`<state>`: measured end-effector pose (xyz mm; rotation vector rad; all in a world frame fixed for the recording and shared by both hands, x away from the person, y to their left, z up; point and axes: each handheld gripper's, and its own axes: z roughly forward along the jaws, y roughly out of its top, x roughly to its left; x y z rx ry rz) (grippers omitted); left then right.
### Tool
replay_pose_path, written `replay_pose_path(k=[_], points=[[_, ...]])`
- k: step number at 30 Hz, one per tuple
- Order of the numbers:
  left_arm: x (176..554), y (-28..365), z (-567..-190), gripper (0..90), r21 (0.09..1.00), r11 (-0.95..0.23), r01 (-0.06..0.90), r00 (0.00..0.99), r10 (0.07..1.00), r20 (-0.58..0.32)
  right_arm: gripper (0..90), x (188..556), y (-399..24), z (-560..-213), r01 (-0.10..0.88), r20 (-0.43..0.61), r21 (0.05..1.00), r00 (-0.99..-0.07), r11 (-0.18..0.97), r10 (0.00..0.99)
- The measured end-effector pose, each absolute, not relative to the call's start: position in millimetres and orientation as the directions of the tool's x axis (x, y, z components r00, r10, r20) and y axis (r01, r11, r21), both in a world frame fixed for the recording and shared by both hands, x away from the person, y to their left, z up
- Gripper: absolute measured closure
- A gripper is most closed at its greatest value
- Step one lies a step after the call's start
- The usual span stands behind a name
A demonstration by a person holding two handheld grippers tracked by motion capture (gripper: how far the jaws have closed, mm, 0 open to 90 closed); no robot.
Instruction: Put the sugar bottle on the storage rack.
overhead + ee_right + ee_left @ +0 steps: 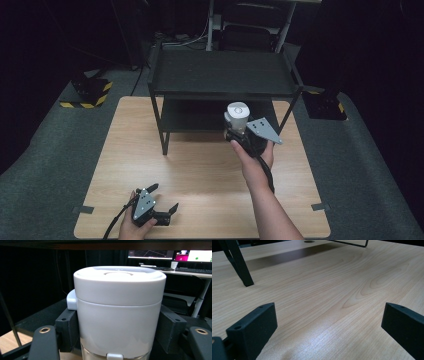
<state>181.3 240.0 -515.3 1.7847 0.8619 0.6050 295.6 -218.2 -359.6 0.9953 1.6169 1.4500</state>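
A white cylindrical container (237, 116) with a lidded top stands upright in my right gripper (241, 134), which is shut on it and holds it above the table, just in front of the black shelf's lower level. In the right gripper view the container (118, 312) sits between the two black jaws, a clear lower section showing at its base. My left gripper (161, 203) rests low at the table's near left, open. In the left gripper view its fingers (253, 330) stand wide apart over bare wood with nothing between them.
A black two-level shelf (222, 75) stands at the back of the wooden table (200, 170), and one of its legs (237, 262) appears in the left gripper view. Yellow-and-black marked blocks (90, 92) sit on the grey floor at either side. A desk with monitors (172, 255) lies beyond.
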Motion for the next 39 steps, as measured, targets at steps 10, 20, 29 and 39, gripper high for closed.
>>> replay_pose_path(k=[10,20,29,39], points=[[182,241,-515,0.5,0.935,-0.226,0.272,0.622,0.783,0.008,31.4,323,-193,-356,0.075,-0.028,0.995,-0.409,0.064,0.912],[182,242,-516,0.5,0.936,-0.222,0.272,0.626,0.78,0.002,31.3,346,-176,-363,0.067,-0.038,0.995,-0.388,0.069,0.921],[182,243,-516,0.5,0.936,-0.224,0.27,0.629,0.778,0.005,31.3,363,-166,-375,0.036,-0.031,0.998,-0.378,0.048,0.925],[182,243,-516,0.5,0.938,-0.218,0.27,0.628,0.778,0.0,31.3,372,-161,-383,0.044,-0.002,0.999,-0.358,0.019,0.934]])
